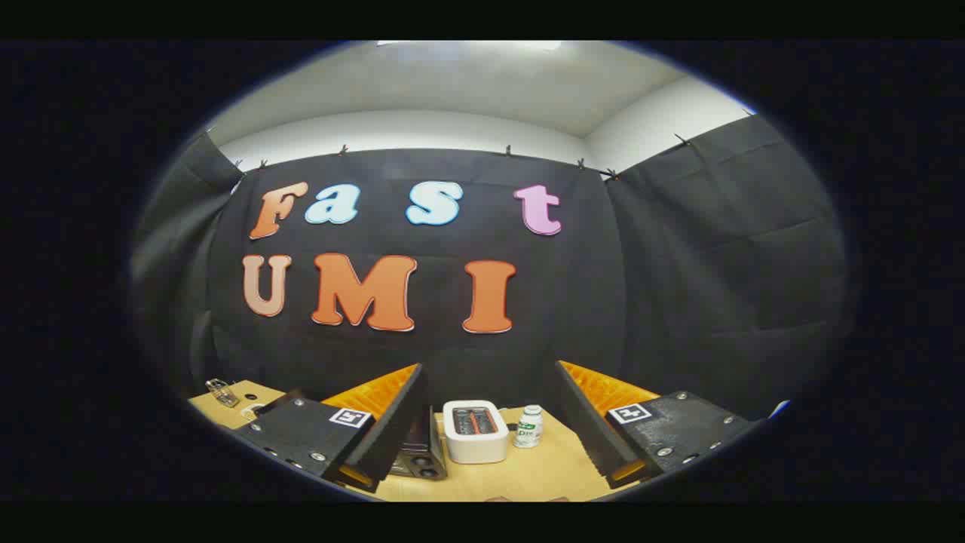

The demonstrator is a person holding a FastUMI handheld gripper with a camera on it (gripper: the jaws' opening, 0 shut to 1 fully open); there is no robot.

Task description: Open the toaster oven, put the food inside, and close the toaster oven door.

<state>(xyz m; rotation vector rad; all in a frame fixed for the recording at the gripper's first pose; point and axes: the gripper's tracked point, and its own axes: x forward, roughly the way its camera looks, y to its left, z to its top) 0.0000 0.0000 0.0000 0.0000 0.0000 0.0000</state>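
On the wooden table, a white pop-up toaster and small white bottle stand between the gripper fingers, spread wide and empty; a dark toaster oven sits behind the left finger.

Ceiling light glare, dim booth, fisheye-warped edges

Black cloth wall (clipped along its top), white ceiling above, light wooden table below

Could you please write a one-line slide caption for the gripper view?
Open gripper fingers frame a white slot toaster and small white bottle on the wooden table, beside a dark toaster oven.
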